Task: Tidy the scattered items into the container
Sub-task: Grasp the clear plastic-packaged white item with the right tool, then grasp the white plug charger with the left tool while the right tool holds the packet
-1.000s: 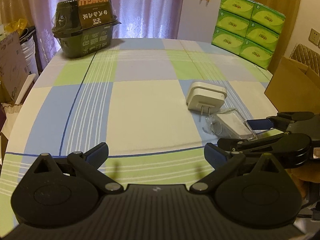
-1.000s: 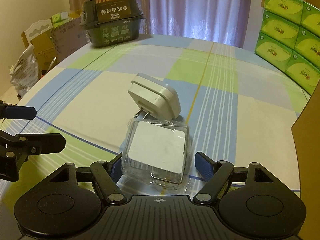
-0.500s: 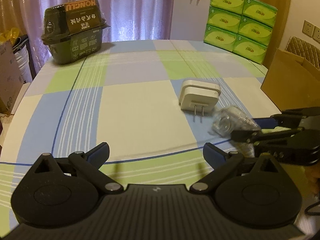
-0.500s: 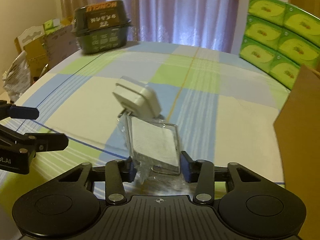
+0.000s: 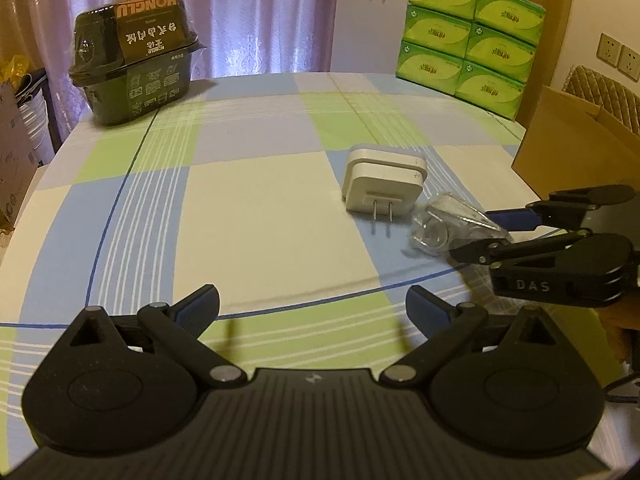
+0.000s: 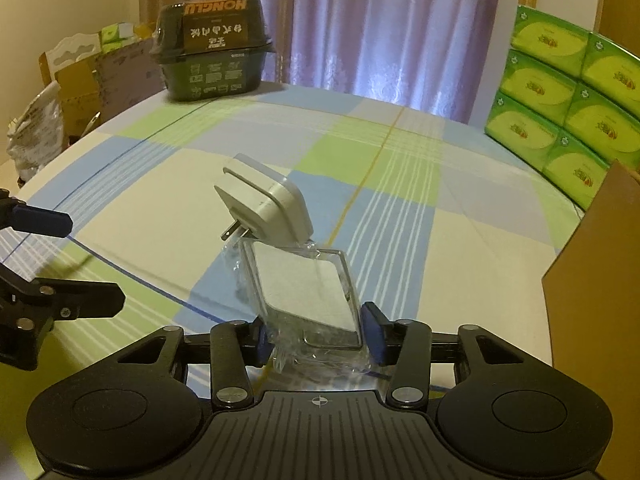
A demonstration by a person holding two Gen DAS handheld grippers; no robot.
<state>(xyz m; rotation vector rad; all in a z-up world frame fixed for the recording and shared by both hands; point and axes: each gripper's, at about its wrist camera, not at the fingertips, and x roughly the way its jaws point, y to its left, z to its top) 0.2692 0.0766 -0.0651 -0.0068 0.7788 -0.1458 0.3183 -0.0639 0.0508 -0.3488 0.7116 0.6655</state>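
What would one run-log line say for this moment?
right gripper: shut on clear packet, tilted | left gripper: open, holding nothing | white plug adapter: on table | cardboard box: at right

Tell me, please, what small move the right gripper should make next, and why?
Probably lift and carry toward the cardboard box at its right. The right gripper is shut on the clear plastic case, tilted up beside the white plug adapter; the left gripper hangs open.
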